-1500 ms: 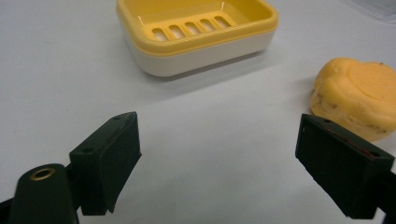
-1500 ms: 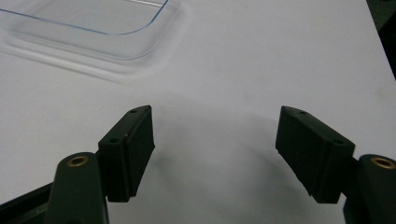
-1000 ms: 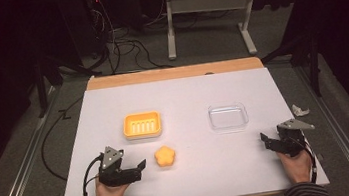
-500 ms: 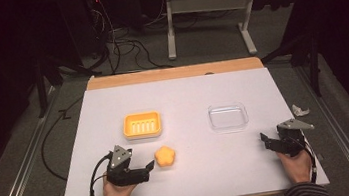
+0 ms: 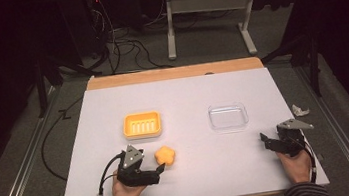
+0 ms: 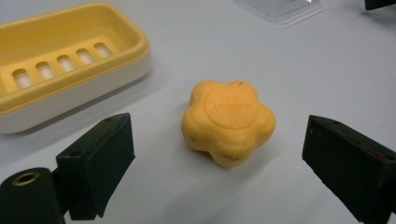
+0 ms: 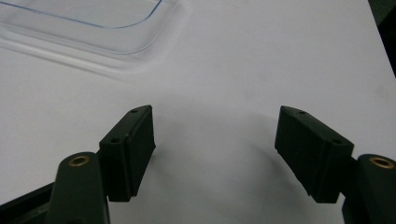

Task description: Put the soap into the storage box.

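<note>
Now, compared with half a second ago, the left gripper (image 5: 160,169) has edged rightward in the lower left of the high view, and the soap (image 5: 165,155) that lay just ahead of its tips sits between its spread jaws, touching neither. A second ago that gripper was further left still, with the soap clear of it. The soap itself has not shifted on the bench (image 5: 187,96).

At the left of the left gripper view lies the soap dish (image 6: 70,56), just up and left of the soap: a rounded yellow plastic tray with a row of oblong drain slots, seated on a white base. At frame centre of that view the soap (image 6: 229,122) is a matte orange-yellow cake, five-lobed like a flower, with small dark specks and a round embossed stamp on top whose lettering is too faint to read. The jaws either side of it are flat black blocks.

Right of centre in the high view lies a clear plastic tray (image 5: 228,116), shallow, glossy and round-cornered, on the white bench sheet. A crumpled white scrap (image 5: 300,110) rests off the sheet's right edge. At lower right the right gripper (image 5: 264,140) is released, jaws wide apart over bare bench, in the same place as in both earlier frames.
</note>
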The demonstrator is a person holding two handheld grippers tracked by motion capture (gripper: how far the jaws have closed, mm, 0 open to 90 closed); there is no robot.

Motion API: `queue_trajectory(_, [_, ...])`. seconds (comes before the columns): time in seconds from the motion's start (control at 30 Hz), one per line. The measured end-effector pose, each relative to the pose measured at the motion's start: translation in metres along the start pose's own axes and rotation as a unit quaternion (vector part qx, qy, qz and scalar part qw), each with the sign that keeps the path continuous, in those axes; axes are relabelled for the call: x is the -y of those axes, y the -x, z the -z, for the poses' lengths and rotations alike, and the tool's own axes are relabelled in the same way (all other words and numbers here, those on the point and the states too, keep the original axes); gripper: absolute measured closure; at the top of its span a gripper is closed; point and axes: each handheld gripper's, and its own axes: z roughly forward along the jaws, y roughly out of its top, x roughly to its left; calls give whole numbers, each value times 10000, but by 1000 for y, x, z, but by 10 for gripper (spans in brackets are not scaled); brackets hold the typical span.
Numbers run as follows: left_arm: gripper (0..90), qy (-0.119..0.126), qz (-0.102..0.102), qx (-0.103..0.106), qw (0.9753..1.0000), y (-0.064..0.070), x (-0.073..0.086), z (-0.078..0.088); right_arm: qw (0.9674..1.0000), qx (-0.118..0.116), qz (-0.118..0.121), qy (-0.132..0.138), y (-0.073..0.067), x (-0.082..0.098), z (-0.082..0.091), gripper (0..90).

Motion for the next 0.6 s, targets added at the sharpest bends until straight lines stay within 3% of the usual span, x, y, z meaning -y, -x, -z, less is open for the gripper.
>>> queue_trajectory(0.07, [96, -31, -106, 47, 9999, 1, 3, -2, 10000, -3, 9, 4, 0, 0, 0, 287])
queue_trajectory(0.2, [97, -83, -84, 52, 9999, 6, 9, -5, 10000, -9, 23, 0, 0, 0, 0, 288])
queue_trajectory(0.3, [97, -85, -188, 59, 9998, 7, 12, -8, 10000, 3, 25, -12, 0, 0, 0, 288])
queue_trajectory(0.37, [97, -111, -193, 22, 9998, 9, 16, -12, 10000, 11, 13, -7, 0, 0, 0, 288])
queue_trajectory(0.47, [96, -83, -415, -78, 9991, 7, 22, -23, 10000, 23, 7, 17, 0, 0, 0, 287])
queue_trajectory(0.6, [96, -90, -394, -148, 9991, 7, 25, -29, 10000, 39, 53, 2, 0, 0, 0, 287])
